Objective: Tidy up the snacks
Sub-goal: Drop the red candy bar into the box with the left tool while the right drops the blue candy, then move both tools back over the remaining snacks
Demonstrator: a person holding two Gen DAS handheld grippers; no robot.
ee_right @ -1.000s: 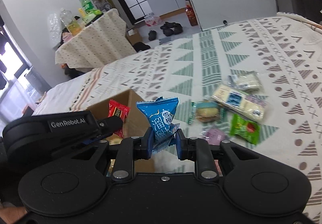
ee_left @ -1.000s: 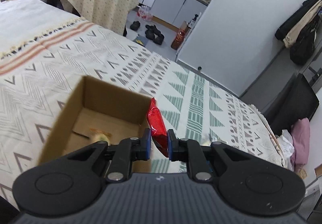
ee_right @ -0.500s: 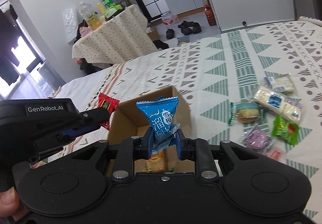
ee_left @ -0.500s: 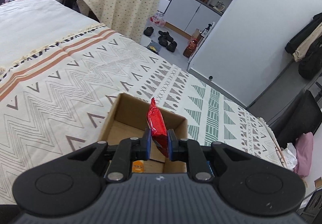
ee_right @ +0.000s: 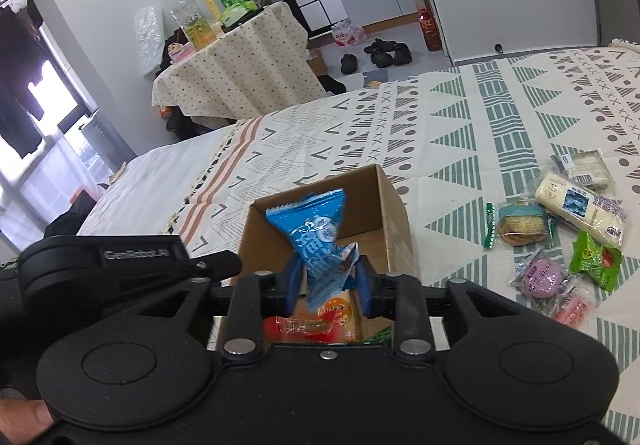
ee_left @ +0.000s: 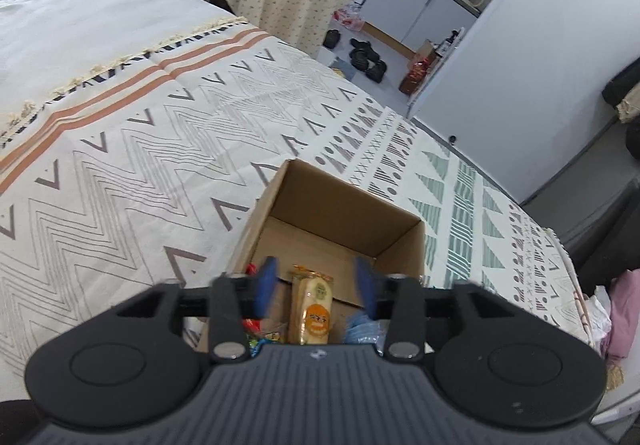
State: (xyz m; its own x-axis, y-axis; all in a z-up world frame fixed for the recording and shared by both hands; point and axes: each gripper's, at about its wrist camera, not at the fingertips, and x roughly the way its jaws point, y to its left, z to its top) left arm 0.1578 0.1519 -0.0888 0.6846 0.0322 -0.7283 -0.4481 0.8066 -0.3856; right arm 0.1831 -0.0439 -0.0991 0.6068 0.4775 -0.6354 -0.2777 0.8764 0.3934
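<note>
The raised lettering "GenRobot.AI" is showing on the side of the left gripper (ee_right: 132,265), off to the left of the right gripper's fingers (ee_right: 362,287). The blue snack packet (ee_right: 320,237) sitting between those fingers is carrying white Chinese characters, too blurred to read with certainty. The long white wrapper (ee_right: 580,207), lying well to the right of the fingers, is bearing dark Chinese print that cannot be made out.
</note>
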